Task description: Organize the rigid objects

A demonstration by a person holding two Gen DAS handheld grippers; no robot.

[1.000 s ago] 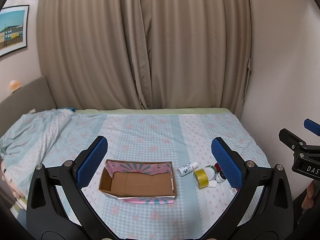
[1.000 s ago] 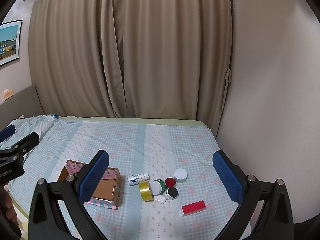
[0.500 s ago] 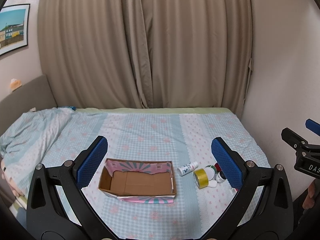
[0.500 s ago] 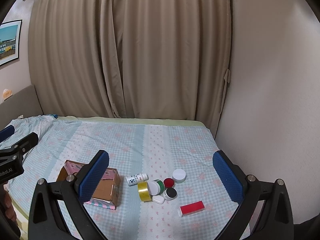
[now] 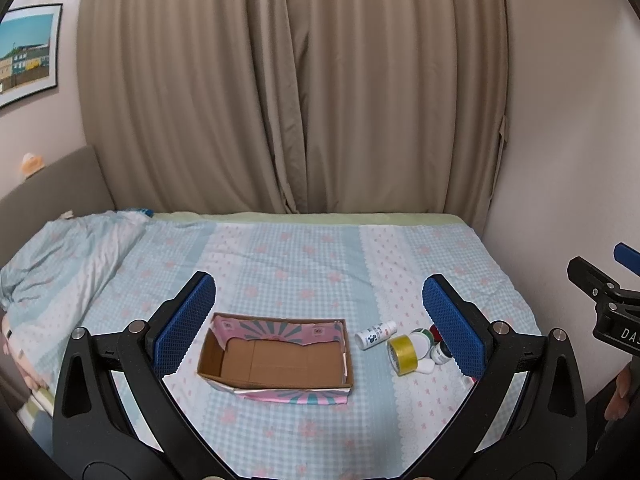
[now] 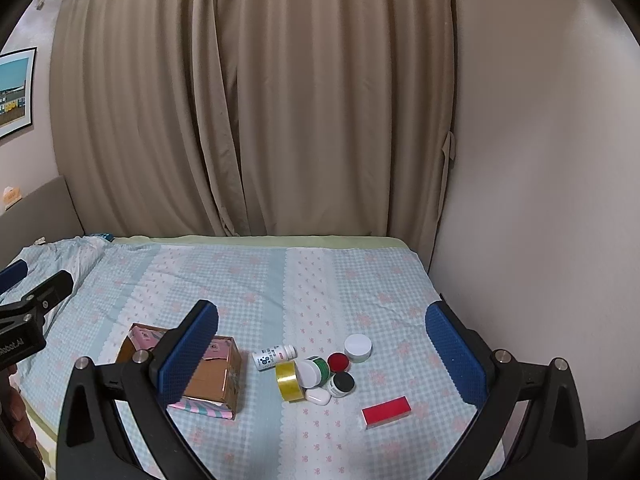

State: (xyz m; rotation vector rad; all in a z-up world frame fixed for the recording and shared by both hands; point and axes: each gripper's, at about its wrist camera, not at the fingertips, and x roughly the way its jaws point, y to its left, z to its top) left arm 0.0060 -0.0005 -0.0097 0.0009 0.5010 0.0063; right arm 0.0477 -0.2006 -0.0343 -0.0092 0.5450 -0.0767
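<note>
1. Left gripper (image 5: pixel 318 312) is hovering over the bed (image 5: pixel 304 264), jaws spread wide and gripping nothing. It is barely shifting from half a second ago.
2. The box (image 5: pixel 276 356) is sitting open and empty between the left pads (brown floor fully showing).
3. Just right of the box, the bottle (image 6: pixel 274 357) is lying on its side, with the tape (image 6: pixel 289 380) standing on edge beside it.
4. Right of the tape, jars are bunching up and touching: a green jar (image 6: pixel 314 371), a red lid (image 6: pixel 338 361), a white jar (image 6: pixel 358 347), a black-capped jar (image 6: pixel 341 385) and a small white case (image 6: pixel 318 395).
5. The red block (image 6: pixel 387 411) is lying apart, nearer the camera.
6. Right gripper (image 6: pixel 320 344) is also hanging released and empty; the cluster is now sitting a little lower in its view than a second ago, so the gripper is drifting only slightly.
7. Judgement: nothing is packed yet. Sorting is only starting, and a first pick from the cluster looks likely.
</note>
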